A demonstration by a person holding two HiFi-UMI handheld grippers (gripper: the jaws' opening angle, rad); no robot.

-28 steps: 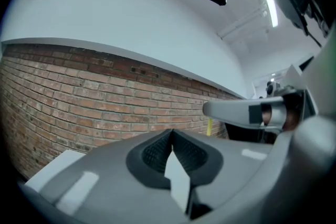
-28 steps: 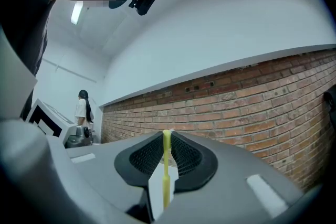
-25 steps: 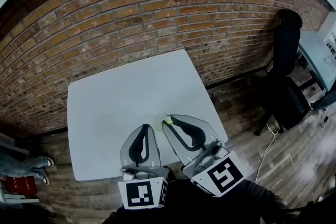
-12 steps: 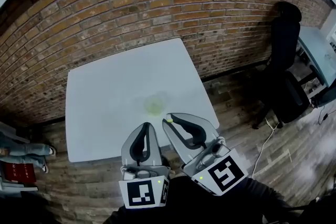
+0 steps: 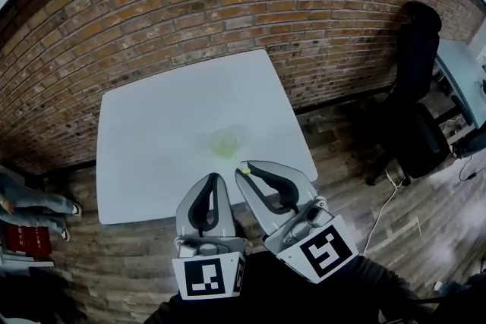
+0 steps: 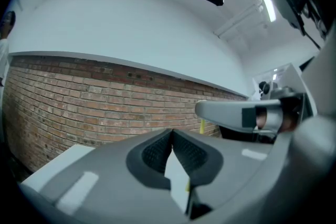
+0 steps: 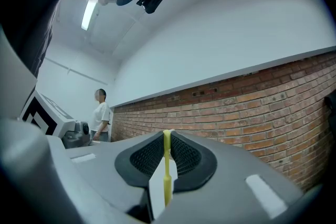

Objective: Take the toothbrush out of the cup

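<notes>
I am looking down at a red brick wall [image 5: 228, 4] filling the far side of the scene, with a white square table [image 5: 167, 125] standing against it on a wooden floor [image 5: 364, 193]. A dark office chair [image 5: 414, 87] is sitting well off to the right of the table. Both tools are hanging over the near edge of the table, pointing roughly level toward the wall. The left gripper [image 5: 215, 180] is sitting with its jaws together, the ribbed pads meeting at the tip with nothing caught between them. The right gripper [image 5: 244, 167], just beside it, is closing its jaws on a thin yellow toothbrush [image 7: 167, 165], which is standing upright between the pads with its top poking just above them. Out on the table, a pale yellowish see-through cup [image 5: 225, 142] is standing just beyond the two sets of tips, apart from both. The toothbrush is outside the cup, clear of its rim, pinched in the right tool. Far off in the right gripper view, a person [image 7: 101, 115] in a white shirt is standing by the wall.
</notes>
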